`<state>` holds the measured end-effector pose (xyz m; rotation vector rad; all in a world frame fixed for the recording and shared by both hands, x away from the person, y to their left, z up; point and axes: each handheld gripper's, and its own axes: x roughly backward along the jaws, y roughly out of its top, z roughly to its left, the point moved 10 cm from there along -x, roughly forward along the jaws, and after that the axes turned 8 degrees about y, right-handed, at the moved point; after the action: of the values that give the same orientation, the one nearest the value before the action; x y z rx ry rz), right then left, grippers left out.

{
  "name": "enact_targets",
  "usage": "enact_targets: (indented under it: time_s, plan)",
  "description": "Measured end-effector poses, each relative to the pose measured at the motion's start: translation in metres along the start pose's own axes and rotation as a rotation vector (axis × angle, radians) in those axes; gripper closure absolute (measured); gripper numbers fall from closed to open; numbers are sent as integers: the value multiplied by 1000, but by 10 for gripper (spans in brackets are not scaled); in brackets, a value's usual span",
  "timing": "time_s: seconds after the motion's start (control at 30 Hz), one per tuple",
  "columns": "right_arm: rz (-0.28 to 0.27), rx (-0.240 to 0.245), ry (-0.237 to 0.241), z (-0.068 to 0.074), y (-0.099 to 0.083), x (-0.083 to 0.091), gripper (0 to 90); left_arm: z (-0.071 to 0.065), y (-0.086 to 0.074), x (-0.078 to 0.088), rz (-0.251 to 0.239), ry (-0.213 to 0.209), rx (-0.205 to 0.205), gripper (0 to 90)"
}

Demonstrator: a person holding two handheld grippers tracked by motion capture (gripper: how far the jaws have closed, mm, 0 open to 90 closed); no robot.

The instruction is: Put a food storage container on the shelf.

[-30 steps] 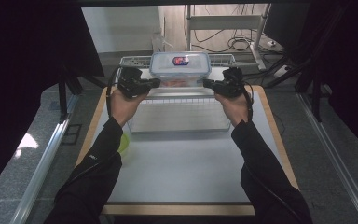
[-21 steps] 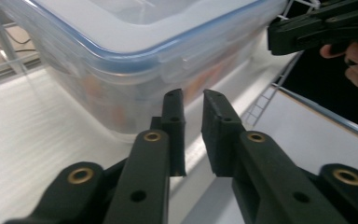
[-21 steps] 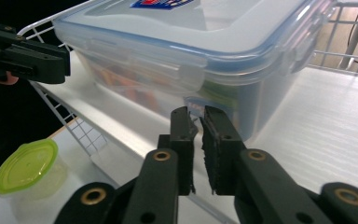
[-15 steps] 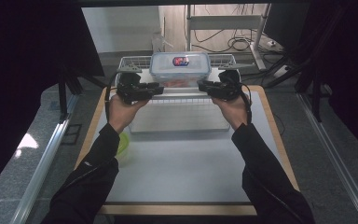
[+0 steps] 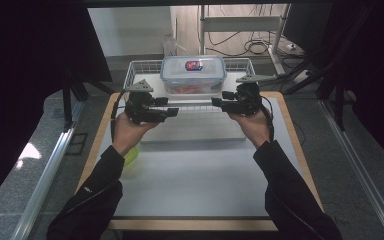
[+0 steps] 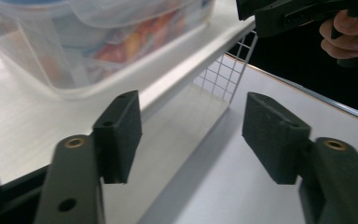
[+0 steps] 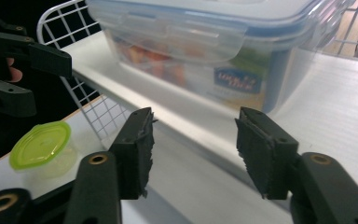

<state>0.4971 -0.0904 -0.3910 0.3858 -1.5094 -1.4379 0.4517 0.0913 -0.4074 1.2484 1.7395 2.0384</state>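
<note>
Both the left gripper and right gripper are spread and empty below the lidded food container at frame top-centre in its wire basket — uneven closure could tip it.

The high view looks forward and down from above the person's side of the table, far enough back to take in both forearms. The left gripper view rides low on the left gripper, looking along its parted jaws, with the clear food container close ahead to its upper left and the wire basket straight beyond the jaws. The right gripper view sits equally close behind the right gripper, facing the same container just past its spread jaws. Both gripper views share the container and basket edge, each also catching the opposite gripper beyond its own.
</note>
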Motion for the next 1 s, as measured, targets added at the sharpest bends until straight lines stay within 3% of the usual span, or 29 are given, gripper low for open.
enact_targets:
  time_s: [0.2,0.47,1.0]
  plan:
    - [9,19,6,9,-11,7,364,-11,-17,5,7,4,-23,270]
    - [27,57,18,26,-30,13,278,-22,-40,9,9,8,-15,207]
    - [100,89,35,43,-98,12,89,-50,-96,9,45,38,-68,49]
